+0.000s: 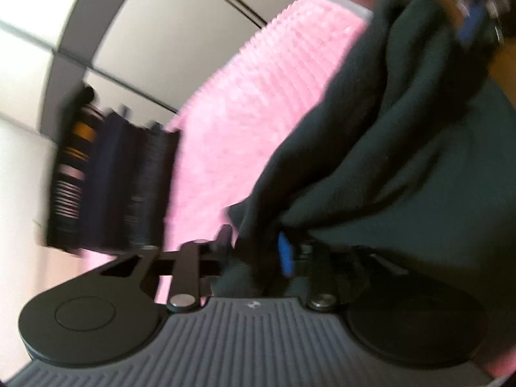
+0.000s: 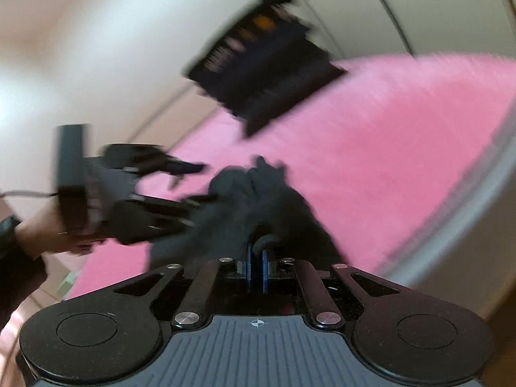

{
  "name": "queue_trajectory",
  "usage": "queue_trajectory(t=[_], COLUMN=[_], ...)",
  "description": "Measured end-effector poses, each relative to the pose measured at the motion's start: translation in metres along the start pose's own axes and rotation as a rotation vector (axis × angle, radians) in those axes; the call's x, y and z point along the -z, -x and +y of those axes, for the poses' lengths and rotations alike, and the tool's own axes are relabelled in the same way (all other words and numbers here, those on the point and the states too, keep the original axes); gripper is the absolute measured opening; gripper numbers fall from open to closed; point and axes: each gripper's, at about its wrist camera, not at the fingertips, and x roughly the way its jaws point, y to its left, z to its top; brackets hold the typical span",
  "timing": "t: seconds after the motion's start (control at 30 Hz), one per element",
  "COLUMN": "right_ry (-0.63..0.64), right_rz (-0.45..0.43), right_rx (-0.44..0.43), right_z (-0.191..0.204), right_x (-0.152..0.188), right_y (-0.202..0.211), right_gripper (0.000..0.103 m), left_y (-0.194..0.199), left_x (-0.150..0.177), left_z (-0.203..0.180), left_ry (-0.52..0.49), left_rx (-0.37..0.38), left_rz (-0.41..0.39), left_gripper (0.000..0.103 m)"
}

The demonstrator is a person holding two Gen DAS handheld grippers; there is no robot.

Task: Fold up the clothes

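A dark garment (image 1: pixel 403 161) hangs over a pink fuzzy blanket (image 1: pixel 258 103). In the left wrist view my left gripper (image 1: pixel 256 248) is closed on a thick bunch of it. Cloth fills the gap beside its blue pad (image 1: pixel 285 254). The garment stretches up to my right gripper (image 1: pixel 477 25) at the top right. In the right wrist view my right gripper (image 2: pixel 257 264) is shut on a fold of the dark garment (image 2: pixel 258 200), which bunches just ahead of the blue pads. My left gripper (image 2: pixel 200 183), held by a hand (image 2: pixel 45 235), sits close on the left and touches the same cloth.
A folded stack of dark striped clothes (image 1: pixel 106 177) lies at the blanket's far edge, also seen as the folded stack (image 2: pixel 267 61). Pale wall panels (image 1: pixel 145 32) stand behind it. The pink blanket (image 2: pixel 387 135) spreads out to the right, ending at a pale rim (image 2: pixel 467 225).
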Motion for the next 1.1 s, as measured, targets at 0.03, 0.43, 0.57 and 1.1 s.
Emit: queue_trajectory(t=[0.03, 0.43, 0.57, 1.1], right_ry=[-0.008, -0.218, -0.327, 0.212], right_rz=[0.003, -0.051, -0.045, -0.020], right_rx=[-0.011, -0.079, -0.015, 0.184], right_z=[-0.003, -0.007, -0.018, 0.041], right_x=[0.002, -0.004, -0.014, 0.007], right_y=[0.001, -0.016, -0.021, 0.030], right_gripper=[0.003, 0.058, 0.004, 0.072], left_y=[-0.010, 0.076, 0.076, 0.096], left_x=[0.000, 0.084, 0.083, 0.113], left_z=[-0.001, 0.018, -0.010, -0.010], left_ry=[0.030, 0.579, 0.621, 0.645], left_rx=[0.004, -0.008, 0.025, -0.013], left_rz=[0.002, 0.093, 0.108, 0.066], left_gripper=[0.037, 0.048, 0.048, 0.052])
